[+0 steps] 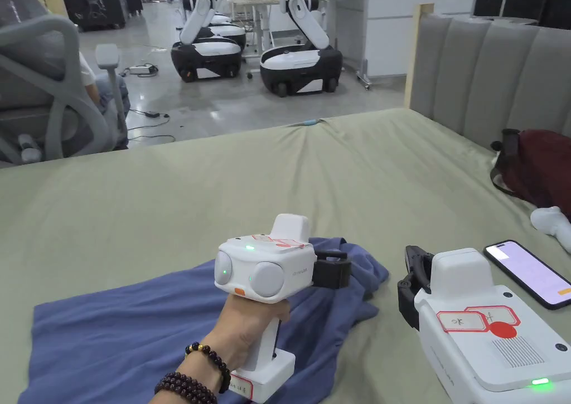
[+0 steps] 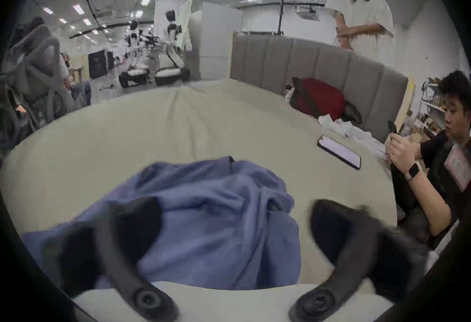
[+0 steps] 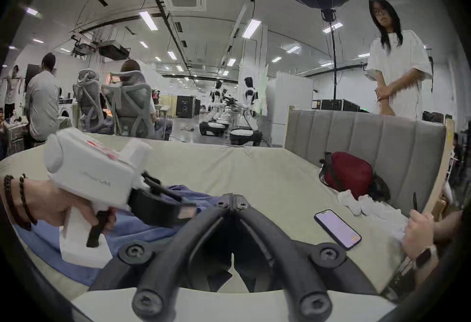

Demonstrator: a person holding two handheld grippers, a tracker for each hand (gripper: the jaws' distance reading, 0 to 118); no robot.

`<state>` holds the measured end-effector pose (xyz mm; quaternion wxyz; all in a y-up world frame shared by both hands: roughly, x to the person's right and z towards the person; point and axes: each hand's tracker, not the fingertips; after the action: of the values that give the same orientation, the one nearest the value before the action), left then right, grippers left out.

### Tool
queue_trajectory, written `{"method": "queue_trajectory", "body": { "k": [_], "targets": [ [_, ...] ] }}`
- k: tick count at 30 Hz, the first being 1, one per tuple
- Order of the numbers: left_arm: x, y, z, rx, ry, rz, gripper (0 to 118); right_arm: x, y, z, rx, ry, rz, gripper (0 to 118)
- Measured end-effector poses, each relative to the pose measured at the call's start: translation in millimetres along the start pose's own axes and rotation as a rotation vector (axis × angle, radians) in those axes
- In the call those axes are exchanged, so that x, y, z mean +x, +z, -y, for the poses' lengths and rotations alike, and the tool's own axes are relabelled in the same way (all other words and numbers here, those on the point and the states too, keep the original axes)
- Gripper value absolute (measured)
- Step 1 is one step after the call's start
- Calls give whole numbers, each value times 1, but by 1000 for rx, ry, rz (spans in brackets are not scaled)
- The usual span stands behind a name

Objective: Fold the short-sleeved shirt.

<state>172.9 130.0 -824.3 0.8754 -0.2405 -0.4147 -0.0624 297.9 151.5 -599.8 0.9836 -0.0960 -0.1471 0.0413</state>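
Left gripper view: left claw (image 2: 234, 233) apart, above crumpled blue shirt (image 2: 204, 220); right claw (image 3: 233, 200) together — beside shirt, empty.

Your left gripper (image 2: 234, 225): jaws spread wide, left hand (image 1: 245, 321) wrapping handle. Your right gripper (image 3: 233, 200): jaws pressed together, level, nothing between.

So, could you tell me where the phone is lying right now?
In the head view, the phone lies on the bed at the right, just beyond the right gripper.
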Motion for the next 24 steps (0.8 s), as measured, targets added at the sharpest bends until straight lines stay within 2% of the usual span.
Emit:
{"method": "queue_trajectory", "body": {
  "k": [1, 4, 6, 7, 8, 9, 11, 12, 13, 17, 21, 22, 23, 24],
  "targets": [
    [-8, 17, -3, 67, 20, 4, 115, -3, 1, -2, 6, 3, -5, 0],
    [-39, 65, -6, 117, 67, -45, 115, -17, 0, -8, 22, 22, -33, 0],
    [-59, 103, 0, 154, 100, -134, 114, -28, -3, -12, 24, 29, -56, 0],
    [-71, 122, 6, 181, 106, -174, 108, -35, -5, -13, 29, 31, -71, 0],
    [-82, 138, 13, 209, 109, -209, 96, -40, -6, -15, 33, 34, -82, 0],
    [-92, 156, 21, 225, 104, -253, 80, -46, -7, -16, 35, 35, -93, 0],
    [-109, 185, 36, 227, 103, -363, 28, -57, -7, -18, 37, 40, -112, 0],
    [-119, 197, 43, 226, 106, -413, 6, -62, -8, -19, 37, 39, -119, 0],
    [-124, 208, 50, 222, 105, -452, 0, -67, -8, -20, 39, 37, -128, 0],
    [-152, 236, 59, 211, 173, -445, 0, -80, -10, -20, 39, 41, -159, 0],
    [-176, 230, 42, 174, 148, -482, 0, -83, -11, -20, 35, 40, -176, 0],
    [-183, 224, 37, 136, 158, -497, 17, -83, -11, -20, 35, 40, -177, 0],
    [-199, 214, 34, 83, 187, -501, 47, -83, -12, -19, 34, 42, -177, 0],
    [-215, 202, 33, 23, 206, -516, 82, -82, -12, -19, 31, 43, -176, 0]
  ]
}}
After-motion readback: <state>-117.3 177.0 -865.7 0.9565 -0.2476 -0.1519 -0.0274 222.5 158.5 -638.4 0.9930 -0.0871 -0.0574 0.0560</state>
